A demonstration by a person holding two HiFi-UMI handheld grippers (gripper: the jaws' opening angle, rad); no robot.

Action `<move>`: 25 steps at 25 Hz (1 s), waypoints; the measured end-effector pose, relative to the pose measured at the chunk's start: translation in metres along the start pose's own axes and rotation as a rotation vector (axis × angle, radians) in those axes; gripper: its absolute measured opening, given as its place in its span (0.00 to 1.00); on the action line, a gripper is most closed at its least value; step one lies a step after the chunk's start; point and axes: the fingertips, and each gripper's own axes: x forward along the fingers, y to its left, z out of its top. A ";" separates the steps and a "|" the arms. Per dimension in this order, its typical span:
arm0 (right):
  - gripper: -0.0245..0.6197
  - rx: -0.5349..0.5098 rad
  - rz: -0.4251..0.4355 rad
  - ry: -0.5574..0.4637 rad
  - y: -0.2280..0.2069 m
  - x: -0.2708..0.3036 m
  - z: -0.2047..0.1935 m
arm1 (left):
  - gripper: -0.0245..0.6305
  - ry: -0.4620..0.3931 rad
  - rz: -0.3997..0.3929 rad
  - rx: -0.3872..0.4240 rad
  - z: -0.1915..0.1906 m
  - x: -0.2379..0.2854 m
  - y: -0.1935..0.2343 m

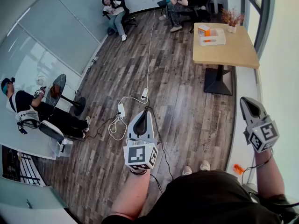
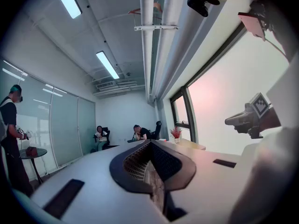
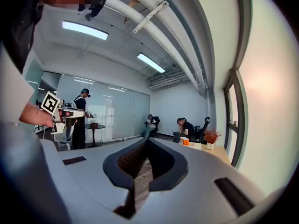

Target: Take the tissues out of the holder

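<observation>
The white tissue holder (image 1: 212, 36) stands on a wooden table (image 1: 243, 50) far ahead at the right, with an orange box (image 1: 203, 30) beside it. In the right gripper view the holder (image 3: 197, 145) is small and distant. My left gripper (image 1: 142, 114) hangs over the wood floor, well short of the table, shut with nothing in it; its own view shows the jaws (image 2: 150, 143) meeting at the tip. My right gripper (image 1: 248, 102) is raised at the right near the wall, also shut and empty, with its tips (image 3: 148, 140) together.
A potted dried plant (image 1: 232, 18) sits at the table's far edge. Two people sit in chairs (image 1: 117, 8) at the back. Another person (image 1: 28, 108) stands at the left by a small round table (image 1: 59, 85). White cables and a power strip (image 1: 121, 110) lie on the floor.
</observation>
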 end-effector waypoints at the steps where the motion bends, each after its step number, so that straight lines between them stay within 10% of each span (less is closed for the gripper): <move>1: 0.04 0.000 0.001 0.002 -0.001 0.000 -0.001 | 0.04 0.000 -0.002 0.002 0.001 0.000 -0.002; 25: 0.04 0.061 -0.015 0.044 -0.054 0.073 -0.032 | 0.04 0.048 0.030 -0.012 -0.033 0.084 0.024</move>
